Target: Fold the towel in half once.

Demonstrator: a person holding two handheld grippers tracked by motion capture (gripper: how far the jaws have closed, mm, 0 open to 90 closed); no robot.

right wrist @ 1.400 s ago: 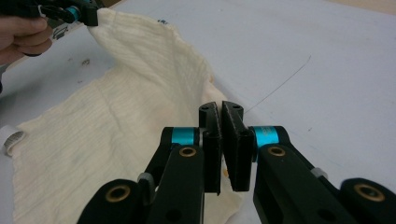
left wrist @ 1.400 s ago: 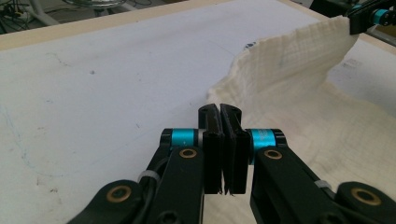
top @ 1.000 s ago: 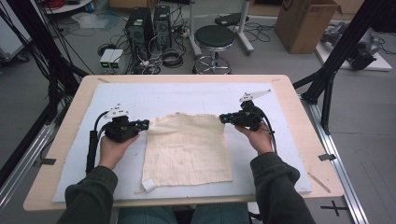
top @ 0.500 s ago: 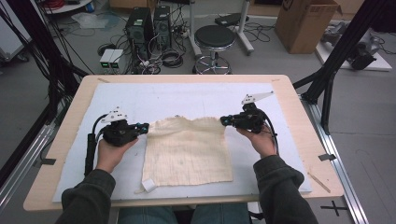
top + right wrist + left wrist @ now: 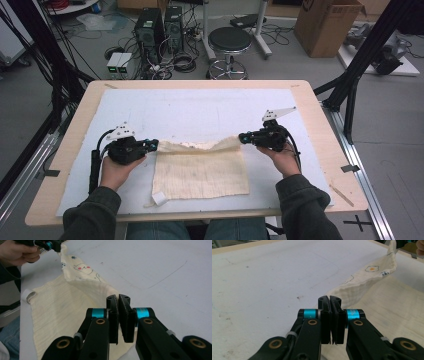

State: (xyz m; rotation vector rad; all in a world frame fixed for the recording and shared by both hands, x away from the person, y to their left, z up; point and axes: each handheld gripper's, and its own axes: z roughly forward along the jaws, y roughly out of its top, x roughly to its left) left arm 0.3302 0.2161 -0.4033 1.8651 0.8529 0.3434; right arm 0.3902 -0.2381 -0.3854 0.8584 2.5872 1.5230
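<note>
A cream cloth (image 5: 200, 170) lies on the white mat (image 5: 200, 110), with its far edge raised and stretched between the two grippers. My left gripper (image 5: 154, 145) is shut on the cloth's far left corner. In the left gripper view the jaws (image 5: 329, 300) pinch the fabric, and the printed cloth (image 5: 362, 285) runs off toward the other gripper (image 5: 402, 242). My right gripper (image 5: 242, 137) is shut on the far right corner. The right gripper view shows its jaws (image 5: 118, 298) closed on the cloth (image 5: 62, 307). A white label (image 5: 160, 198) sticks out at the near left corner.
The mat covers most of a wooden table (image 5: 320, 100). Bare mat lies beyond the cloth and to either side. Past the table's far edge stand a black stool (image 5: 229, 40), computer towers (image 5: 160, 25) with cables, and a cardboard box (image 5: 327, 22).
Both grippers have drawn the cloth's far edge a little toward the person, the right one more. The raised edge now sags between them.
</note>
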